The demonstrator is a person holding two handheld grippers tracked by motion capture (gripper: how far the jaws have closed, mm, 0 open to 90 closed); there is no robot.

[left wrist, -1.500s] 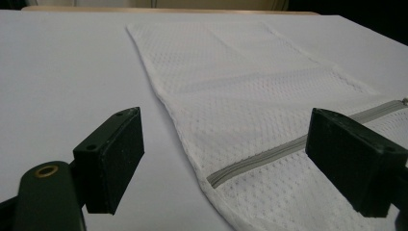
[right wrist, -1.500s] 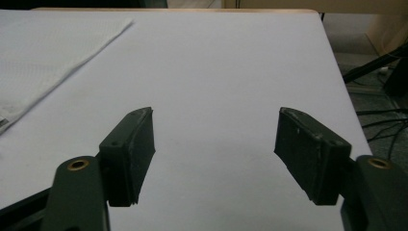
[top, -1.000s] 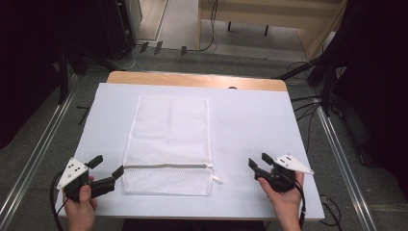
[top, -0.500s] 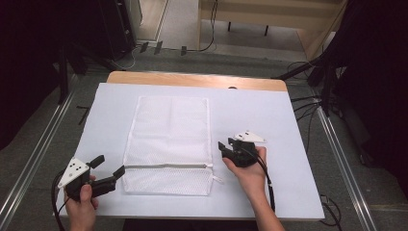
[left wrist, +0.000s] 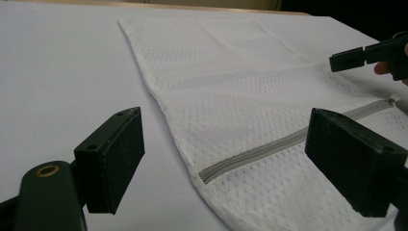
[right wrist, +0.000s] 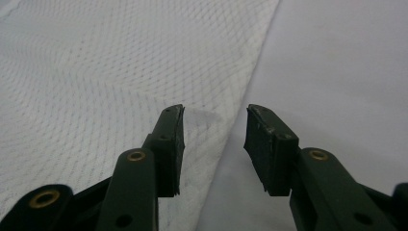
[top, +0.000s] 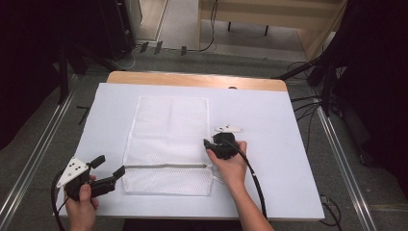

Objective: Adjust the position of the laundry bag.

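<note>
A white mesh laundry bag (top: 171, 139) lies flat on the white table (top: 288, 125), with a grey zipper (top: 166, 166) running across near its front end. My left gripper (top: 107, 169) rests open at the bag's front left corner, its jaws wide apart on either side of the zipper's left end (left wrist: 211, 172). My right gripper (top: 208, 144) hovers open over the bag's right edge (right wrist: 240, 110), just above the zipper's pull end (left wrist: 392, 100). One jaw is over the mesh (right wrist: 96, 96) and the other over bare table. Nothing is held.
A wooden strip (top: 192, 79) shows at the table's far edge. Cables (top: 308, 103) and dark equipment stand on the floor beyond and to the right. A metal rail (top: 33, 159) runs along the left side.
My right gripper has moved from the table's front right corner leftward and forward to the bag's right edge. The left gripper has stayed put.
</note>
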